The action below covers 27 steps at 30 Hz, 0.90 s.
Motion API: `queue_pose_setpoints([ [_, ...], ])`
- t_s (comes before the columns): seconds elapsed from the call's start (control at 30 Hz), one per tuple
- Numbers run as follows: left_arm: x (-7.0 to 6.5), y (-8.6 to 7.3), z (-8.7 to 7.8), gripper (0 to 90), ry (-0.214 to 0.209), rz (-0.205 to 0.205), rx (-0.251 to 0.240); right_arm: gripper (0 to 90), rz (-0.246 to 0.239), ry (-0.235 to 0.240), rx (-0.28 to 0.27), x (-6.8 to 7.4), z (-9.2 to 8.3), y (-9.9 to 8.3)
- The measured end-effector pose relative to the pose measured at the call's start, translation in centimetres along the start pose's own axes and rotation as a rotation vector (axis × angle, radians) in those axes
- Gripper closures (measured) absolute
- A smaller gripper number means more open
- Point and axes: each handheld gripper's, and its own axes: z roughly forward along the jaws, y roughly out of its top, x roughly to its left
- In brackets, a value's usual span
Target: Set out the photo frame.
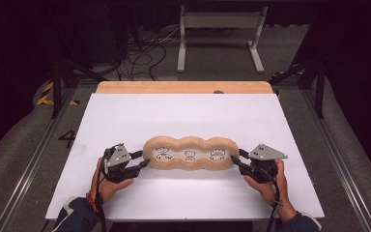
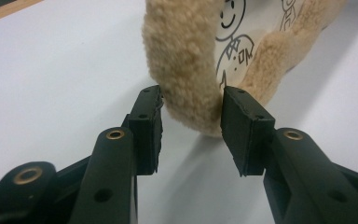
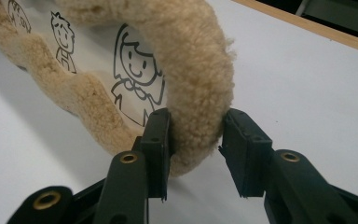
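A long tan fleece-rimmed mat (image 1: 189, 141) lies flat on the white tabletop (image 1: 125, 116); three cartoon figures are drawn on its white middle. My left gripper (image 1: 144, 158) is at the mat's left end. In the left gripper view the jaws (image 2: 191, 100) straddle the fleece rim (image 2: 182, 56), and both pad tips touch it. My right gripper (image 1: 236, 157) is at the right end. In the right gripper view its jaws (image 3: 196, 126) clasp the rim (image 3: 200, 60), one pad pressed into the pile and the other touching its edge. A hand holds each gripper from the near side.
A wooden strip (image 1: 183, 87) runs along the far edge of the white top. Behind the table, a white metal frame (image 1: 220, 21) and loose cables (image 1: 145, 53) lie on the floor. Metal rails run along both sides of the table.
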Motion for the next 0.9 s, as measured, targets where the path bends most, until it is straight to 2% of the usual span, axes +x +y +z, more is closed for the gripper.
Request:
queue_pose_setpoints([
  [0.07,-0.07,-0.11,-0.19,59.6,0.002,0.014,0.003,63.0,-0.002,0.009,0.001,-0.08,-0.08,-0.07],
  [0.2,0.08,-0.13,-0.04,60.7,-0.007,-0.001,-0.001,64.4,0.019,0.024,0.002,-0.26,-0.13,-0.13],
  [0.3,-0.16,-0.05,0.15,60.5,-0.005,0.021,0.008,61.4,0.013,0.017,0.003,-0.19,-0.14,-0.15],
  [0.5,-0.11,-0.02,0.15,60.1,-0.003,0.019,0.005,59.1,0.005,0.013,0.014,-0.14,-0.13,-0.26],
  [0.77,-0.12,0.05,-0.01,56.2,0.001,0.031,0.006,56.7,0.007,0.022,0.015,-0.17,-0.35,-0.19],
  [0.9,-0.11,0.01,-0.18,52.4,0.007,0.025,0.007,53.0,0.004,0.015,0.014,-0.19,-0.53,-0.13],
])
